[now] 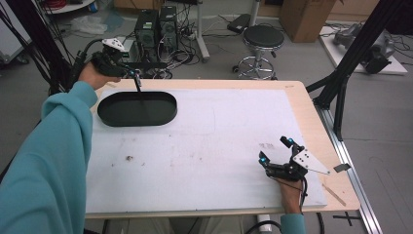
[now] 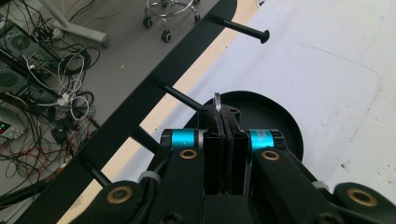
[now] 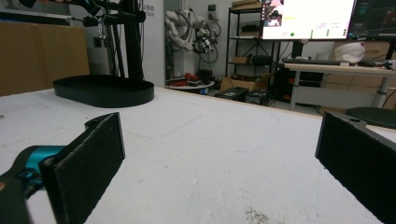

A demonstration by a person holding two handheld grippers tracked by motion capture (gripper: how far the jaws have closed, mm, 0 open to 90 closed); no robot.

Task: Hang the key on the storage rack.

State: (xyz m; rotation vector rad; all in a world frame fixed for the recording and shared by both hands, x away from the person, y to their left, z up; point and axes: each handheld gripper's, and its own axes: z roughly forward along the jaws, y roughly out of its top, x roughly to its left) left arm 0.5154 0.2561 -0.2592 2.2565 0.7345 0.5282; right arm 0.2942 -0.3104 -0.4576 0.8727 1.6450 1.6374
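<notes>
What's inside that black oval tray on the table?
The black oval tray looks empty in the high view. The left tongs, shut on a small metal ring, hang over its far rim and hide part of the floor beneath them.

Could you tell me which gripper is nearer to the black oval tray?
Left. The left gripper hangs above the black oval tray's far rim; the right gripper rests across the table near its front right corner.
</notes>
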